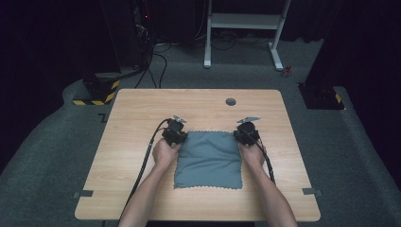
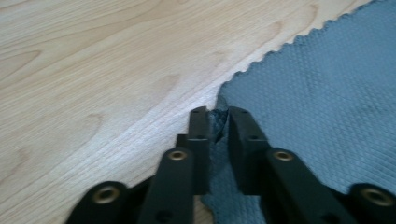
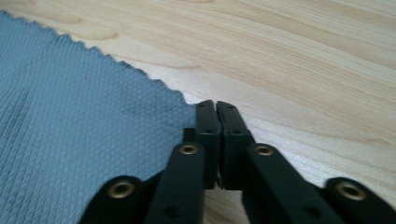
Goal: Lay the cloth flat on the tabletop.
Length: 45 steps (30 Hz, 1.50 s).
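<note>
1. The person's forearms (image 1: 146,189) enter from the desk's (image 1: 132,109) near edge.
2. A grey-blue cloth (image 1: 208,158) lies flat at the desk's middle.
3. The left claw (image 2: 218,122) pinches its far left corner.
4. The right claw (image 3: 215,112), jaws pressed together, sits at the far right corner; whether it grips the cloth, I cannot tell.

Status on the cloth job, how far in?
Early. Done: both far corners of the grey cloth are gripped; the left gripper pinches a bunched corner, and the right gripper has its jaws shut at the other corner. In hand: the grasp. Left: any lift or fold, as the cloth lies flat on the table.
</note>
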### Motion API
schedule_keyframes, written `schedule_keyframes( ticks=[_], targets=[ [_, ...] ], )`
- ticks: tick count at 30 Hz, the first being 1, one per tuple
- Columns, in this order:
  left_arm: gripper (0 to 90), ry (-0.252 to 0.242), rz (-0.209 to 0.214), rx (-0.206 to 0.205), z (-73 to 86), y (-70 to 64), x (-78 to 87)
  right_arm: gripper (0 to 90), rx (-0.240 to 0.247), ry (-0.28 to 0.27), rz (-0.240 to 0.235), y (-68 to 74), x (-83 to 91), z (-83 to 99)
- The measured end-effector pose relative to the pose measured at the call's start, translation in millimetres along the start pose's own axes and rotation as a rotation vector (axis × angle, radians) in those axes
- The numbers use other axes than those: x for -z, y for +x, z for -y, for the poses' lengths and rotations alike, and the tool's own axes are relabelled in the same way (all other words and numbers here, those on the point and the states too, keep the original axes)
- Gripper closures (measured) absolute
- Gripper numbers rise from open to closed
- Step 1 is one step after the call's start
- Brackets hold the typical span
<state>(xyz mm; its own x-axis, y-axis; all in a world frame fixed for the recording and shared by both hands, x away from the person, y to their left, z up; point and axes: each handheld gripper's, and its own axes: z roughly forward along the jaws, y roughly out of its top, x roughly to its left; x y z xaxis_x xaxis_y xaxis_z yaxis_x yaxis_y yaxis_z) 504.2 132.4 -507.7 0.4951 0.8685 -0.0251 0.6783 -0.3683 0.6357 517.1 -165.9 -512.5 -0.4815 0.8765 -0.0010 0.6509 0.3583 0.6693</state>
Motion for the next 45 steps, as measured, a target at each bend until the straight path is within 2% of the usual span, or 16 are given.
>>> schedule_keyframes(
  ticks=[3, 9, 13, 16, 22, 24, 26, 27, 29, 31, 33, 34, 38, 41, 42, 45],
  targets=[
    [87.7, 0.014, -0.013, -0.01, -3.0, 1.2, 0.2, 90.0, 0.026, 0.03, 0.018, 2.5, -0.3, -5.4],
    [89.0, -0.043, -0.056, -0.034, -9.5, 4.5, 9.7, 90.0, 0.048, -0.01, 0.051, 3.6, 4.5, -12.6],
    [89.3, -0.042, -0.072, -0.055, -12.2, 3.8, 6.4, 90.0, 0.02, -0.024, 0.05, 1.5, 2.2, -11.8],
    [89.3, -0.028, -0.081, -0.047, -9.7, 4.3, -1.2, 90.0, 0.014, -0.031, 0.063, 0.3, 1.7, -12.3],
    [88.8, -0.031, -0.122, -0.055, -8.5, 1.4, -10.9, 90.0, 0.006, -0.002, 0.081, -1.4, -8.9, -8.8],
    [82.2, -0.031, -0.141, -0.042, -8.3, 2.9, -9.9, 86.8, -0.002, -0.005, 0.076, -2.3, -8.8, -8.6],
    [68.8, -0.034, -0.137, -0.015, -7.0, 5.3, -5.6, 78.3, -0.019, -0.007, 0.076, -5.2, -7.0, -7.7],
    [61.1, -0.049, -0.129, -0.003, -5.4, 5.1, -2.4, 77.2, -0.057, -0.013, 0.057, -8.4, -3.2, -6.3],
    [55.3, -0.089, -0.108, -0.02, 1.4, 1.0, 10.9, 76.5, -0.088, -0.047, 0.02, -11.3, 8.0, -2.0],
    [49.0, -0.078, -0.079, -0.051, 10.4, -6.6, 22.7, 75.8, -0.063, -0.072, -0.004, -7.8, 21.0, 4.6],
    [45.5, -0.064, -0.057, -0.09, 24.9, -17.3, 34.5, 75.1, -0.008, -0.087, -0.045, 2.0, 38.3, 18.6],
    [44.0, -0.06, -0.026, -0.103, 36.4, -24.1, 41.4, 74.6, 0.032, -0.088, -0.058, 7.5, 45.4, 26.3],
    [43.2, -0.051, 0.0, -0.169, 67.1, -43.8, 56.4, 72.5, 0.124, -0.079, -0.117, 29.3, 68.2, 62.1],
    [42.1, -0.076, 0.027, -0.155, 87.8, -51.1, 68.5, 71.3, 0.159, -0.082, -0.16, 40.5, 77.3, 81.8],
    [42.0, -0.083, 0.019, -0.147, 92.7, -52.4, 72.0, 71.0, 0.19, -0.093, -0.164, 45.9, 81.3, 88.1],
    [42.6, -0.108, 0.007, -0.133, 106.1, -55.6, 78.8, 70.6, 0.213, -0.109, -0.189, 55.1, 88.5, 98.0]
  ],
)
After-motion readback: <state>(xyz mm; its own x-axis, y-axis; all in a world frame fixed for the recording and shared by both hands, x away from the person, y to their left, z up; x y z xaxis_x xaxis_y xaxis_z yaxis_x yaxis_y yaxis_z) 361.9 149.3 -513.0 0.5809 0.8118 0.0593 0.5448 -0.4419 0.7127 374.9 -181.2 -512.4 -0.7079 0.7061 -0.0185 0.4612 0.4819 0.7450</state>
